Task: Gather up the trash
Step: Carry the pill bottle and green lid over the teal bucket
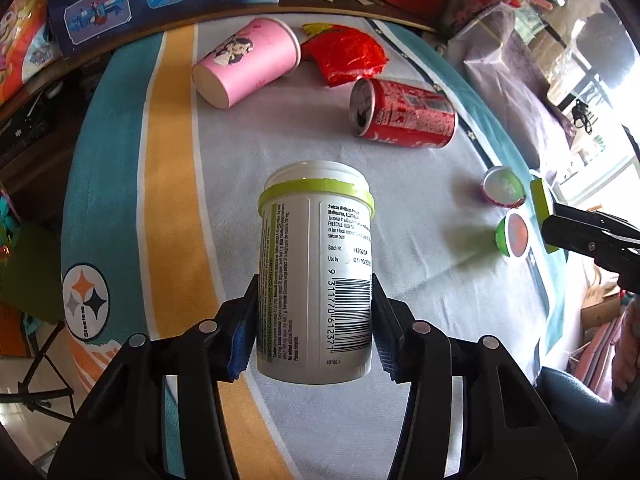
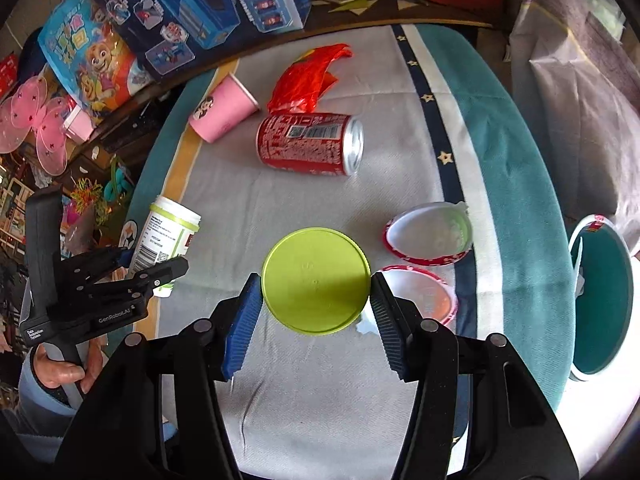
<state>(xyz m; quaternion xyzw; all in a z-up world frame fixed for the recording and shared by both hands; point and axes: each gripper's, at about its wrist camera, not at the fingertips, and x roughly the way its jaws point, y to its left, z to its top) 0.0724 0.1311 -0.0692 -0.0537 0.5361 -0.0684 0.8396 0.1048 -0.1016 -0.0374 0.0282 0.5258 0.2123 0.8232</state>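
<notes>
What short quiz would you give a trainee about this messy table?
1. True or false: the left gripper holds the white plastic supplement bottle with the green band between its jaws.
2. What does the right gripper grip? A) round lime-green plastic lid B) pink paper cup C) red soda can
3. Fill in: the soda can is ___ on the cloth, not standing.

Key: 1 true; 2 A; 3 lying on its side.
</notes>
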